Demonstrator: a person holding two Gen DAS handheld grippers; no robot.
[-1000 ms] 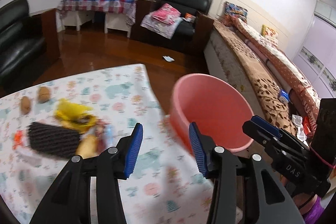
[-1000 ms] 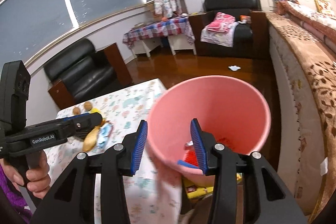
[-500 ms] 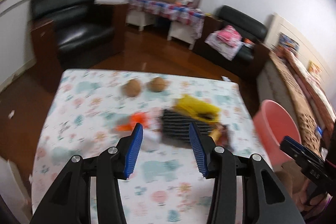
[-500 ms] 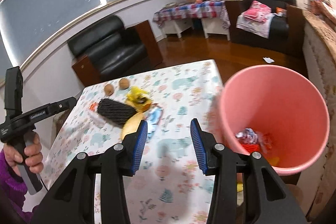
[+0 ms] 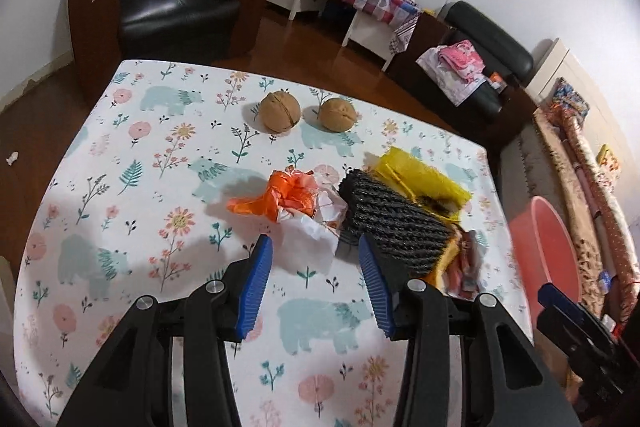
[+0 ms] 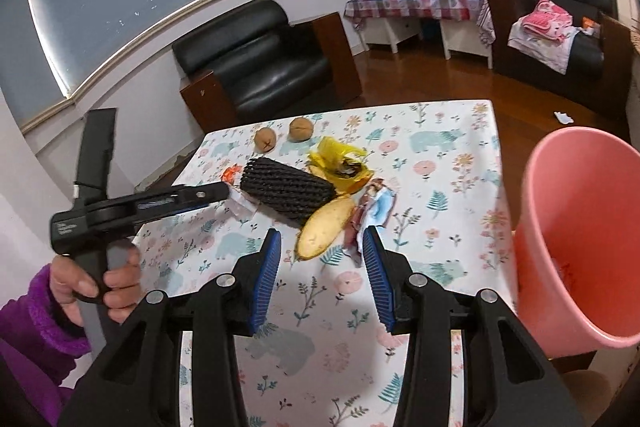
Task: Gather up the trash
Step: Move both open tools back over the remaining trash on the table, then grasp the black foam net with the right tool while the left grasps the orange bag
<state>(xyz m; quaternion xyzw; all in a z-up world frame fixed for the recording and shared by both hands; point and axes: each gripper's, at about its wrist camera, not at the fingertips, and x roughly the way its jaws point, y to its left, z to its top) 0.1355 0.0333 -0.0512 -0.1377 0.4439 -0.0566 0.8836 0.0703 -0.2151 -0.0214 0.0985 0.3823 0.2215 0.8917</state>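
The left gripper (image 5: 316, 283) hovers over the table (image 5: 120, 187) with its blue pads spread apart and nothing between them, just short of the crumpled white paper (image 5: 316, 227). An orange plastic scrap (image 5: 280, 197) lies touching that paper on its far side. A black ribbed roll (image 5: 390, 219) sits just right of the paper, with a yellow bag (image 5: 420, 179) behind the roll. Two walnuts (image 5: 280, 111) rest well beyond the roll, near the table's far edge.

The right gripper (image 6: 322, 267) is also spread wide and empty, pointing at a banana peel (image 6: 326, 227) and a small wrapper (image 6: 376, 211) that lie just in front of the roll (image 6: 288, 189). The pink bucket (image 6: 580, 247) stands off the table's right edge, with some trash inside.
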